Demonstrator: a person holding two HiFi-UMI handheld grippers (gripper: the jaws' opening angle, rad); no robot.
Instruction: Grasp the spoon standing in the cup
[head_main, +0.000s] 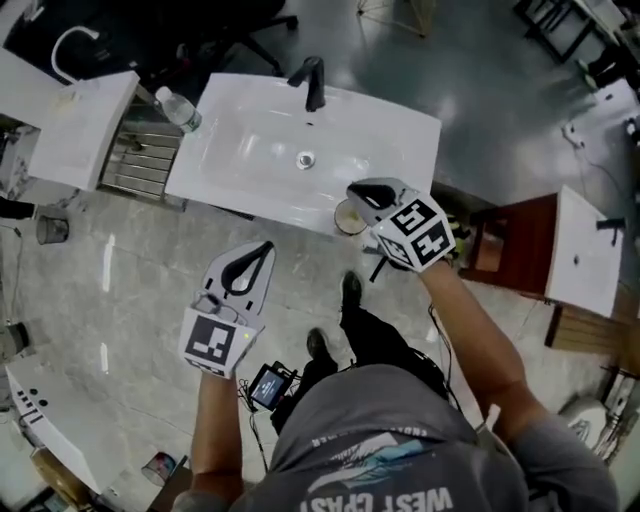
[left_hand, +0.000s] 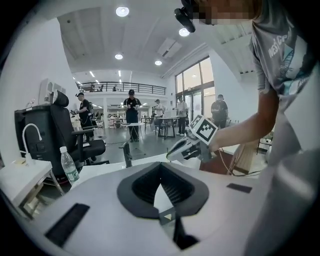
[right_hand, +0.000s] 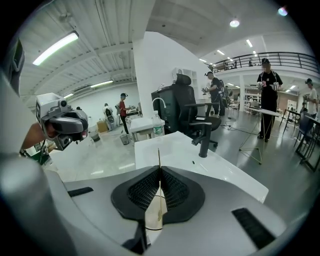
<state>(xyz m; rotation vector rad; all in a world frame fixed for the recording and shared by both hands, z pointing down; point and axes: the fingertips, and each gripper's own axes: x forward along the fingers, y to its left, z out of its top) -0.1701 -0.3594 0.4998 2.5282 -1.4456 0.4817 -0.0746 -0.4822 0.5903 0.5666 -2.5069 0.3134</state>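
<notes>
A small beige cup stands on the front rim of the white sink. My right gripper hangs right above it. In the right gripper view the jaws of my right gripper are shut on the spoon, a thin handle that stands up between the pads, with the cup's rim showing below them. My left gripper is held over the floor in front of the sink, away from the cup. Its jaws meet at the tips with nothing between them.
A black faucet stands at the back of the sink, and a water bottle at its left end. A white counter lies further left, a red-brown cabinet to the right. An office chair and several people are behind.
</notes>
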